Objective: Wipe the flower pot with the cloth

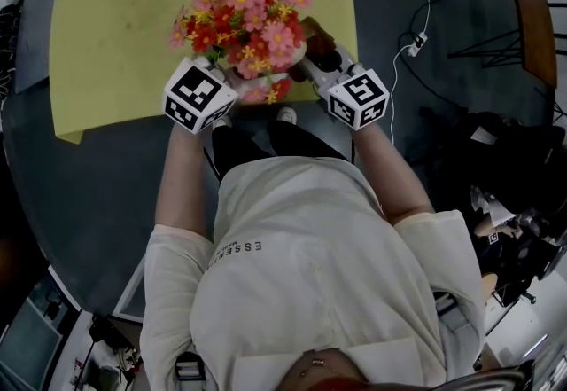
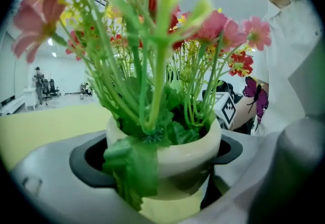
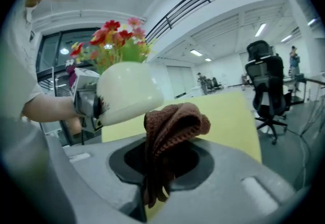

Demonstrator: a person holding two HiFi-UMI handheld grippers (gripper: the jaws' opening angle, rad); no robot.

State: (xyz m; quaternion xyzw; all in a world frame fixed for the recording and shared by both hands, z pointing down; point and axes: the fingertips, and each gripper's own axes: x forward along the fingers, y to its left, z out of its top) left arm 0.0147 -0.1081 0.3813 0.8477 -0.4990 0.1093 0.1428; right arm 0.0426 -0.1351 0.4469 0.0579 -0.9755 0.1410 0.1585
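A person's left gripper (image 2: 162, 164) is clamped around the cream flower pot (image 2: 175, 154), which seems lifted over the near edge of the yellow tabletop (image 1: 115, 17). Its flowers (image 1: 248, 12) point toward 12 o'clock in the head view. The right gripper (image 3: 160, 162) pinches a bunched brown cloth (image 3: 172, 126) at the pot's 3 o'clock. In the right gripper view, the pot's rounded side sits at the cloth's 10 o'clock, just beside it; contact is unclear. Both forearms reach forward, roughly parallel.

The flower pot (image 3: 127, 93) is cream, its flowers (image 1: 244, 17) pink, red, yellow — the cloth (image 3: 175, 124) brown, the table (image 1: 115, 26) yellow.
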